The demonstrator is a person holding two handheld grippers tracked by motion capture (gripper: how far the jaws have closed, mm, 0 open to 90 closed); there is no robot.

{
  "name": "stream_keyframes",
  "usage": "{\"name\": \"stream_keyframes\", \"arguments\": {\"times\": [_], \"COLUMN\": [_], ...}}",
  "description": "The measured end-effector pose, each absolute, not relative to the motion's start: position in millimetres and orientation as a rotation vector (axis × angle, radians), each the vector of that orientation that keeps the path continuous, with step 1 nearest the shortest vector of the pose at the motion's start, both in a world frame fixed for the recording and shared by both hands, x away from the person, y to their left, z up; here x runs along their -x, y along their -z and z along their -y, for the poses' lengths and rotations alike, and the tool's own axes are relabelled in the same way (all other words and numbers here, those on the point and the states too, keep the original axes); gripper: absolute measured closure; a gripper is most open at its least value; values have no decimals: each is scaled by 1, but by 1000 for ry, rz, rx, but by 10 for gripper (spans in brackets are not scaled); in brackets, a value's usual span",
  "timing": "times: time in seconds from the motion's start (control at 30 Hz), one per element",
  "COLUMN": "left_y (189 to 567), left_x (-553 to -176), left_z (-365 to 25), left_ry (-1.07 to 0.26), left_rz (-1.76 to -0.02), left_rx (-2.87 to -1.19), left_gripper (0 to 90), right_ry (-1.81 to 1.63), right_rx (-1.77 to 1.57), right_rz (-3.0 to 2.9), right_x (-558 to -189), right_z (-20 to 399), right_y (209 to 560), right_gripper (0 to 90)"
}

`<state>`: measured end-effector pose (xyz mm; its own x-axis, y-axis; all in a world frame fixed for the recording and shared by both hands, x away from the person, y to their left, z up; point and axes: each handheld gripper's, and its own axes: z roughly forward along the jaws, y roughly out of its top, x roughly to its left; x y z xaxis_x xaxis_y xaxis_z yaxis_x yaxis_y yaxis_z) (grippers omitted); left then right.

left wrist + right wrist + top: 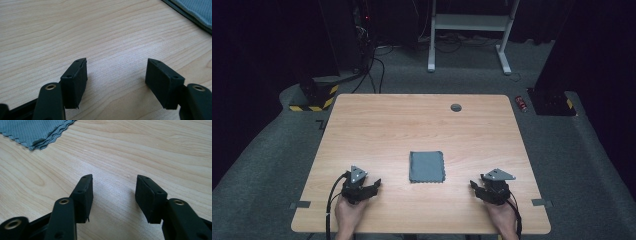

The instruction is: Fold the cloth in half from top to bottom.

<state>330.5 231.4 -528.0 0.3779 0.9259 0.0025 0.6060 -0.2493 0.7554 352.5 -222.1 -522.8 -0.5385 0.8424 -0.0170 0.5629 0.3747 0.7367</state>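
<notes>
Grey-blue and folded into a small square, the cloth (pixel 427 167) lies flat on the wooden table (pixel 387 125), a little toward the person's side of the middle. Its edges are wavy, and in the right gripper view (pixel 37 132) several layers show at the corner, one on top of the other, so the folding appears finished or nearly so.

The left gripper (pixel 374 186) rests on the table to the left of the cloth, and the right gripper (pixel 473 186) to the right of it; both are near the cloth but do not touch it. The jaws of the left gripper (pixel 116 75) stand wide apart with only bare wood between them. The jaws of the right gripper (pixel 114 192) are also apart, somewhat less wide, and nothing is between them either. Each gripper points inward, toward the cloth.

I judge that either the work on the cloth is complete and the hands rest beside it, or a new step is about to begin, such as one more fold or opening it out. The cloth looks neat, no corner sticks out, and nothing else on the table waits to be handled; only a small round grey cap (pixel 456 107) sits at the far edge.
</notes>
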Motion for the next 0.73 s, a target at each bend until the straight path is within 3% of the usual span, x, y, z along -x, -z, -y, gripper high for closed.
{"name": "stream_keyframes", "arguments": {"times": [0.2,0.73], "left_y": [528,528], "left_x": [-330,-329], "left_z": [-230,-229], "left_ry": [-601,-596], "left_rz": [-1314,-1299], "left_rx": [-1962,-1975], "left_gripper": [320,319], "right_ry": [-971,-971], "right_rx": [-1232,-1232], "right_rz": [-2244,-2245], "right_x": [-353,-353], "right_z": [221,219], "right_y": [523,523], "right_gripper": [436,445]}}
